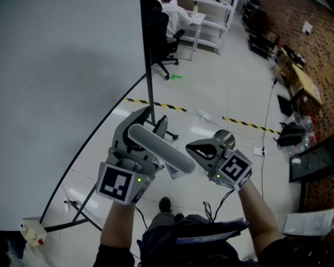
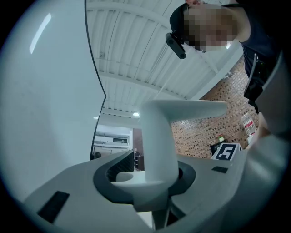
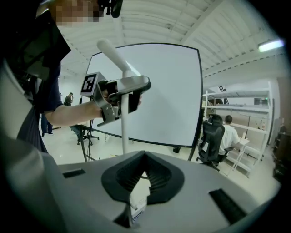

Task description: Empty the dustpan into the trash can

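Here the left gripper (image 1: 150,123) clamps what seems the dustpan handle (image 1: 168,154)

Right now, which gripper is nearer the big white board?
Left. The left gripper, clamped on the dustpan handle, is right beside the white board; the right gripper is farther out, beyond the left one.

The head camera looks steeply down from above onto the left gripper (image 1: 141,130) and right gripper (image 1: 195,149) close below, with the floor (image 1: 219,99) far beneath. The left gripper's camera sits right behind its fingers (image 2: 105,179) and tilts up toward the ceiling (image 2: 132,50). The right gripper's camera sits likewise close behind its own fingers but faces roughly level across the room. All three views take in the whiteboard (image 1: 62,78); the head and right gripper views also share the left gripper, its grey handle (image 1: 167,154) and a seated person (image 1: 175,15).
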